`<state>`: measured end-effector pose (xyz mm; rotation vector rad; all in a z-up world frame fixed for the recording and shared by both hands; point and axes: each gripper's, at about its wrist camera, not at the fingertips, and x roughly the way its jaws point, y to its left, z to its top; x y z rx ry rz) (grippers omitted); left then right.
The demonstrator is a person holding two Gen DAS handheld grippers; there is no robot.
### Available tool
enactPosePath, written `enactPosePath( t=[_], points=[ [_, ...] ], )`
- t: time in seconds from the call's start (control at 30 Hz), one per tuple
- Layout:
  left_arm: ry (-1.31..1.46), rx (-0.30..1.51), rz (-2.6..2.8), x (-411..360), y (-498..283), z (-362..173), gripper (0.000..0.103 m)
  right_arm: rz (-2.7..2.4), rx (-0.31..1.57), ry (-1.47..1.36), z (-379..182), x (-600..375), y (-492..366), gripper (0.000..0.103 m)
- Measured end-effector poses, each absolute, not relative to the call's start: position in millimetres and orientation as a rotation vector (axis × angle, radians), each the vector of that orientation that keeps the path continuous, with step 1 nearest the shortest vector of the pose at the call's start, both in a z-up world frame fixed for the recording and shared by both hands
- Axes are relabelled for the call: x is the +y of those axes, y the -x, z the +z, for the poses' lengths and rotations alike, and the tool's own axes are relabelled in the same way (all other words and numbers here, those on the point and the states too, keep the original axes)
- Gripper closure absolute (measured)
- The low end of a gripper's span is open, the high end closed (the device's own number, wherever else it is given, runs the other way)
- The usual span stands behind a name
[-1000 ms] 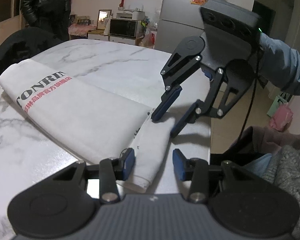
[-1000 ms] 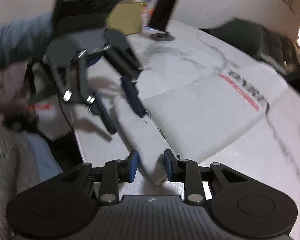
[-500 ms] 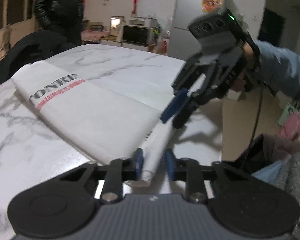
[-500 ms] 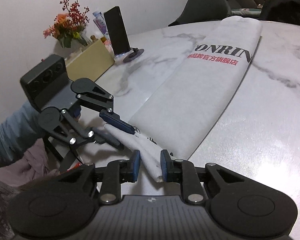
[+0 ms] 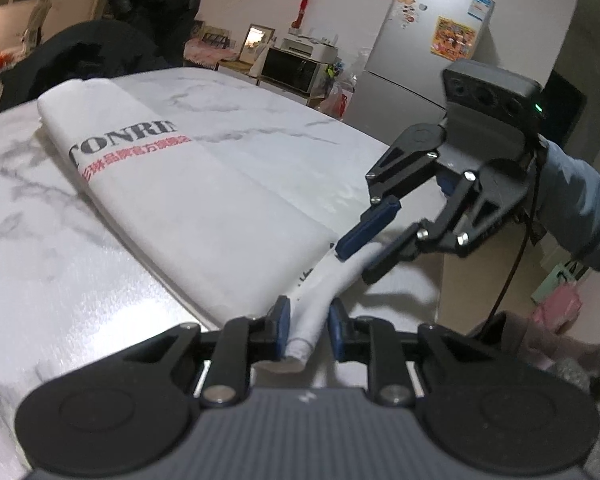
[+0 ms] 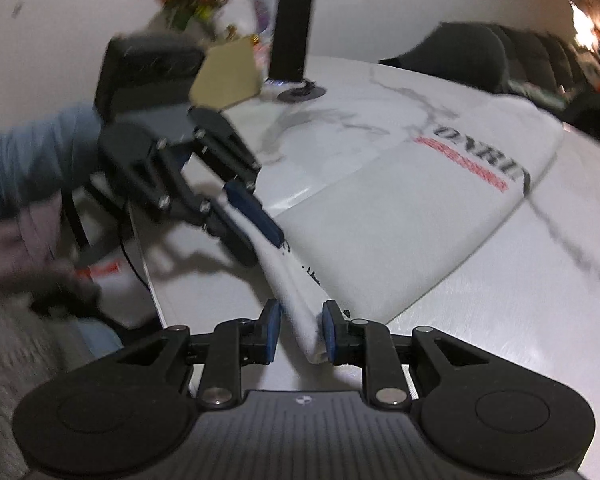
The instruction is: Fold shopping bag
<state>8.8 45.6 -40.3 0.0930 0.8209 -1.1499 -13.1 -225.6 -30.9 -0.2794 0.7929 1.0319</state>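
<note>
White grey-veined marble table (image 5: 60, 264), silver fridge (image 5: 432, 40) at 1 o'clock behind. White folded fabric shopping bag (image 5: 188, 208) flat on table, long axis 11-to-5, printed end at 11. Left gripper (image 5: 307, 330) and right gripper (image 6: 298, 330) both pinching the bag's bunched handle strip, jaws nearly closed.

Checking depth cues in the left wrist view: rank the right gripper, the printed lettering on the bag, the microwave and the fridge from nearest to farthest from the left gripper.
Measured from the left gripper:
1. Right gripper: just ahead, to the right, on the same bag strip.
2. Printed lettering: on the shopping bag, ahead on the left.
3. Microwave: beyond the table's far edge, centre.
4. Fridge: background, right. Its depth is close to the microwave's, so that order is uncertain.
</note>
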Motion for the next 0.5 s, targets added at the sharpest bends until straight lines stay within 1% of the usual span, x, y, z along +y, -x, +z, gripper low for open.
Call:
enactPosePath(
  t=[0.23,0.5],
  points=[
    [-0.03,0.861,-1.145,49,-17,-44,0.084,1.033,0.733,0.322,-36,-229,22,0.084],
    [0.058,0.915,-1.136,53,-25,-47,0.084,1.049,0.717,0.324,-36,-231,23,0.083]
  ],
)
